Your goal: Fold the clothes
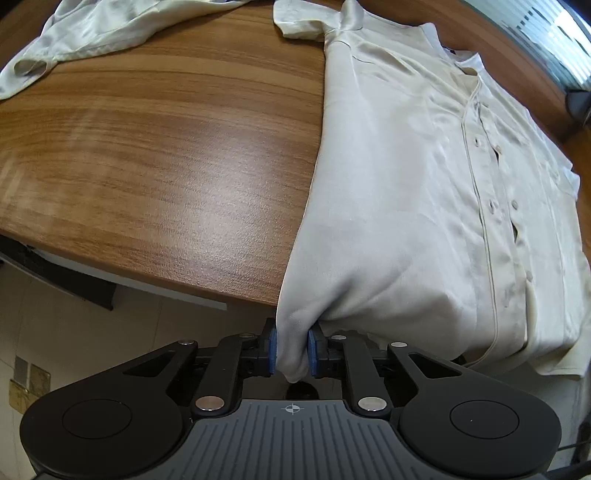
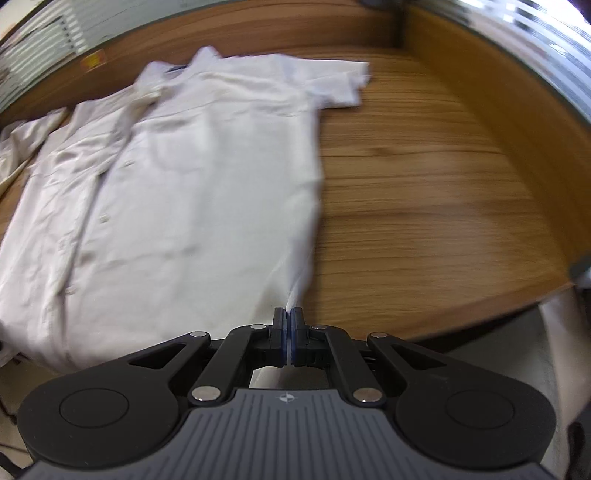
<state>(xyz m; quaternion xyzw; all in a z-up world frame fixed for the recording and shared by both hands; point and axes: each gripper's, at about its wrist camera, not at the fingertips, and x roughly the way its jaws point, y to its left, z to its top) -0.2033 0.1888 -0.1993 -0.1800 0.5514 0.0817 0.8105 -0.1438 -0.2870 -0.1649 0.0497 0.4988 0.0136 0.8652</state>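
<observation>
Right now, working from left to right, your left wrist view has a second cream garment point(image 1: 92, 33) crumpled at about ten to eleven o'clock on the wooden table point(image 1: 166, 147), well apart from the shirt you are handling. Bare wood fills the middle of that view out to nine o'clock, where the table edge drops away to a pale floor. The cream short-sleeved shirt point(image 1: 424, 184) lies flat from twelve o'clock down to four o'clock, button placket facing up, one sleeve spread out near twelve. Its lower left corner hangs over the near table edge at six o'clock, and your left gripper point(image 1: 291, 350) has its blue pads point(image 1: 272, 350) pressed on a bunched fold of that hem. In your right wrist view, which is blurred, the same shirt point(image 2: 177, 184) covers the left half from nine to twelve o'clock, collar near eleven, a sleeve reaching toward one. Its lower right corner narrows down to six o'clock, where your right gripper point(image 2: 287, 339) is pinched tight, jaws nearly touching, with a thin edge of cloth running in between them. Bare table point(image 2: 424, 184) spreads from one to four o'clock, with a raised wooden rim beyond it.
</observation>
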